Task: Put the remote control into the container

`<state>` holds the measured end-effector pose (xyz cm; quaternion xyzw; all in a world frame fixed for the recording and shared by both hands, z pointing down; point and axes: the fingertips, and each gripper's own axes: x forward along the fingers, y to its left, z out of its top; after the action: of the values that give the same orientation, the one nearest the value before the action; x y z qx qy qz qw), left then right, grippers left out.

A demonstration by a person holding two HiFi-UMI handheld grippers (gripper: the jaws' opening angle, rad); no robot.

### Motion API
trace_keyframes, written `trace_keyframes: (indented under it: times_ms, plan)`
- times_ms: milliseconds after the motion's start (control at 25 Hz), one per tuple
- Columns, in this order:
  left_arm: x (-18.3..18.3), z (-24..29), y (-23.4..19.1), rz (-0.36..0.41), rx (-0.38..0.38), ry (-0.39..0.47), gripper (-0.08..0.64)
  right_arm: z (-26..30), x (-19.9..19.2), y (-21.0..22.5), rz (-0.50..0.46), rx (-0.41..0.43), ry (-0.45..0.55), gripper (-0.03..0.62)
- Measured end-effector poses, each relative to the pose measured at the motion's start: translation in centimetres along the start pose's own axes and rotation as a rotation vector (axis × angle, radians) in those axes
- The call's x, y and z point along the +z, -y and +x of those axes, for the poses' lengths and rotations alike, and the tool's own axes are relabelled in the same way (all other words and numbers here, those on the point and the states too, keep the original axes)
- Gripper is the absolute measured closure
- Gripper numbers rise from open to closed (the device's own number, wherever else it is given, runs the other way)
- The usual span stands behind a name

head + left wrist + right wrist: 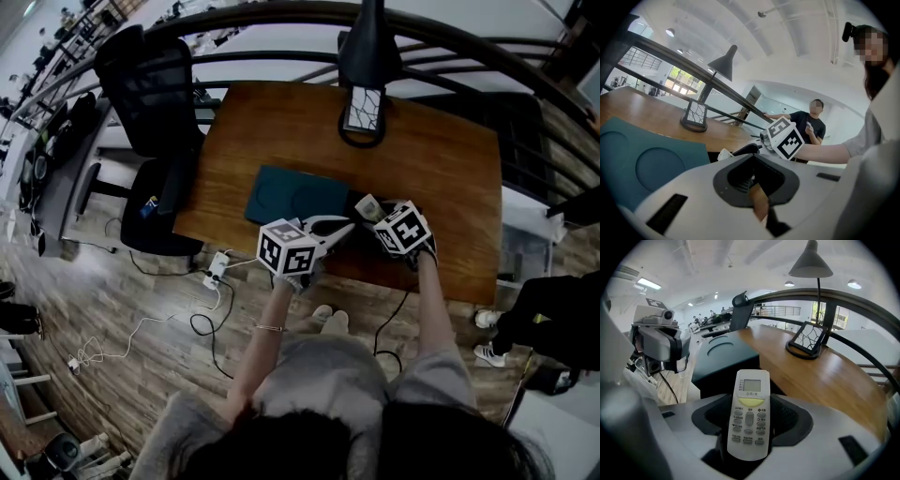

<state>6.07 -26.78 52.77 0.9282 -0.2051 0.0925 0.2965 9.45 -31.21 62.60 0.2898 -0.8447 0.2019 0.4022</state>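
Note:
A white remote control (749, 399) with a small screen and grey buttons stands between the jaws of my right gripper (749, 425), which is shut on its lower half. In the head view the remote (367, 205) and right gripper (377, 216) hover over the wooden table (441, 159), just right of the dark teal container (295, 195). The container (724, 352) has round recesses on its flat top. My left gripper (337, 230) hangs close beside the right one, near the container's front right corner; its jaws (754, 185) stand together with nothing in them.
A black desk lamp (364, 103) with a wire-pattern base stands at the table's far side. A black office chair (150, 94) is left of the table. A curved railing runs behind it. A person (813, 124) stands beyond. Cables and a power strip (217, 267) lie on the floor.

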Motion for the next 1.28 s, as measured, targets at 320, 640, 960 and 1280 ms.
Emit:
trace_keyframes:
  times_ms: [320, 640, 960, 1280]
  plan:
    - [-0.4, 0.2, -0.1, -0.009, 0.008, -0.007, 0.557, 1.1, -1.2, -0.3, -0.062, 0.039, -0.086, 0.341]
    - [-0.9, 0.6, -0.2, -0.018, 0.011, -0.023, 0.557, 1.9, -1.9, -0.3, -0.099, 0.064, -0.153, 0.341]
    - [-0.9, 0.7, -0.4, -0.019, 0.018, -0.020, 0.557, 2.5, -2.7, -0.5, -0.147, 0.074, -0.218, 0.341]
    - [-0.9, 0.4, -0.4, -0.016, 0.026, -0.017, 0.557, 2.6, -2.8, -0.2, -0.165, 0.046, -0.244, 0.341]
